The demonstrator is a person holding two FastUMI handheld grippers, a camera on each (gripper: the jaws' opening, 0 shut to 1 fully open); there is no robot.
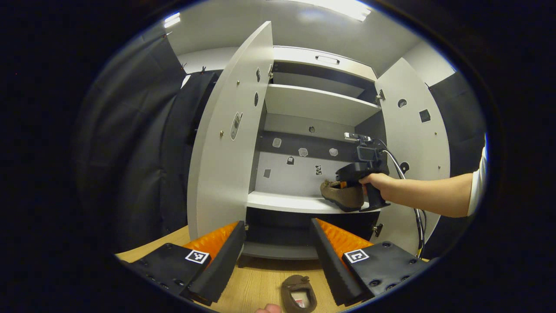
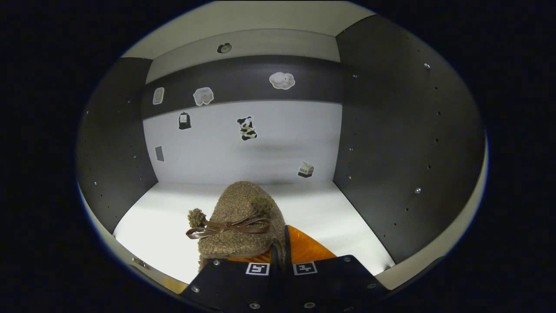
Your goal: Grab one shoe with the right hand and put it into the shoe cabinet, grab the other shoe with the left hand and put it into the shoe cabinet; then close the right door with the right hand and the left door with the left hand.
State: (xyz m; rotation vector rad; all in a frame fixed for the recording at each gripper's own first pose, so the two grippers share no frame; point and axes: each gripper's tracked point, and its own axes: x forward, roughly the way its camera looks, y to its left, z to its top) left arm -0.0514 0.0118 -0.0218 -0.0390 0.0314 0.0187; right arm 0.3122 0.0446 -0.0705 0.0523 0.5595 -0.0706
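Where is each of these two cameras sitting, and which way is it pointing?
Left gripper view: rides on the left tool, held low over the wooden floor, facing the open shoe cabinet; its own two fingers spread apart, a second shoe below, and the person's hand holding the right tool.
Right gripper view: rides on the right tool, inside the cabinet, facing its back wall; its fingers closed on the brown shoe.
Shared: that shoe on the white shelf.
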